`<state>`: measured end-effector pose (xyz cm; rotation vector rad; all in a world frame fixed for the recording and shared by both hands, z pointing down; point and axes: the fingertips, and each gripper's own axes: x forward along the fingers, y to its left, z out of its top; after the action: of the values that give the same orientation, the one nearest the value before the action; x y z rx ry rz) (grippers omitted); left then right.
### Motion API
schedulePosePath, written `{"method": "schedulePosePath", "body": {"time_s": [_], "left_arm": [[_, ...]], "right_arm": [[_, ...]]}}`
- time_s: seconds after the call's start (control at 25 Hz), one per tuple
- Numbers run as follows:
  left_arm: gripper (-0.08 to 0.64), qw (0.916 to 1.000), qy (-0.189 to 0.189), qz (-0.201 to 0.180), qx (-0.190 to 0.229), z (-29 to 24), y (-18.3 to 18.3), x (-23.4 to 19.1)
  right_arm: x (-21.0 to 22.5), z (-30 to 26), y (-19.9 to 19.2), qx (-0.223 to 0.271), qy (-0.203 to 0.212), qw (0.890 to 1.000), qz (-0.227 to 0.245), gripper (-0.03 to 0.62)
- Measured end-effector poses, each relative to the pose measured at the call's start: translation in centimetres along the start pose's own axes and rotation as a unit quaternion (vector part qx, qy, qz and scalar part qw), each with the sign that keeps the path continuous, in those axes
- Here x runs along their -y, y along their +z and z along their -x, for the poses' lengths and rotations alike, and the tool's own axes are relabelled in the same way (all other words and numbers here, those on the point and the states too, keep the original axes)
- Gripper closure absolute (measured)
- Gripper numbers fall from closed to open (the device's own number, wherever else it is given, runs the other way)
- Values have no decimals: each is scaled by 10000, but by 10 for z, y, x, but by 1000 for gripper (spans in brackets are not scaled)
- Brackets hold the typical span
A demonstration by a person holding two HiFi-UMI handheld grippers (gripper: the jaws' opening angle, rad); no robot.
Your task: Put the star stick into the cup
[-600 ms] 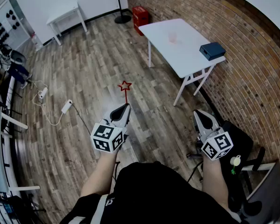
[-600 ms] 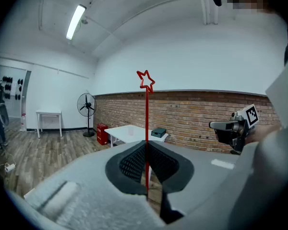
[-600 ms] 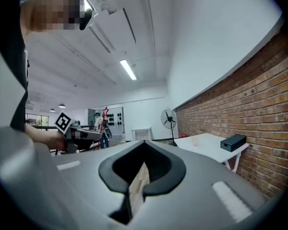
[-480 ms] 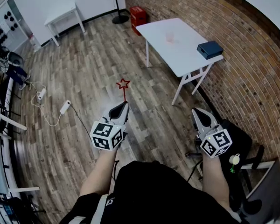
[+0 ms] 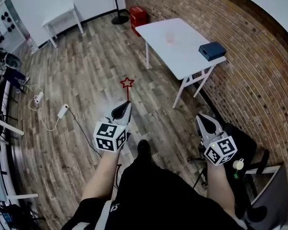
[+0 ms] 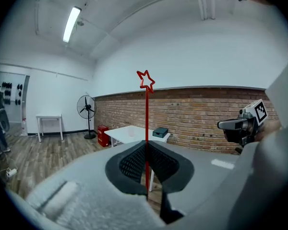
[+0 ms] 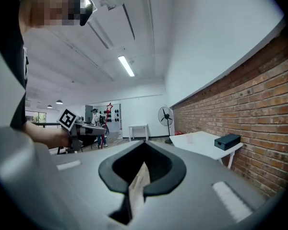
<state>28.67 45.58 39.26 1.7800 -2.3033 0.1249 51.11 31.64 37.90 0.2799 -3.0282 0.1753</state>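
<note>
Left gripper [image 5: 125, 105]: I see its jaws pinched on the stick's shaft
Star stick [image 5: 127, 83]: upright, red star on top; over the wood floor, well apart from the table [image 5: 192, 61]
Cup [image 5: 170, 36]: toward the table's far edge
Right gripper [image 5: 202, 119]: jaws together; nothing between them
Blue box [image 5: 212, 51]: table's right edge

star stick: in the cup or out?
Out. The left gripper has its jaws shut on the star stick, over the wooden floor; the cup stands apart on the white table.
</note>
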Motion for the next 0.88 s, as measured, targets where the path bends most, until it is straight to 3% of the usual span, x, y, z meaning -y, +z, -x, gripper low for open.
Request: {"method": "schedulePosePath", "body": {"time_s": [0.32, 0.52, 0.88], "left_arm": [[549, 9996, -151, 168, -186, -58, -19, -24], [549, 9996, -211, 160, -142, -114, -3, -65], [549, 9981, -505, 237, -252, -202, 17, -130]], "right_arm": [[38, -44, -10, -114, -137, 9994, -281, 593], [74, -101, -8, -154, -276, 9983, -493, 592], [98, -212, -5, -474, -166, 9967, -645, 592]]}}
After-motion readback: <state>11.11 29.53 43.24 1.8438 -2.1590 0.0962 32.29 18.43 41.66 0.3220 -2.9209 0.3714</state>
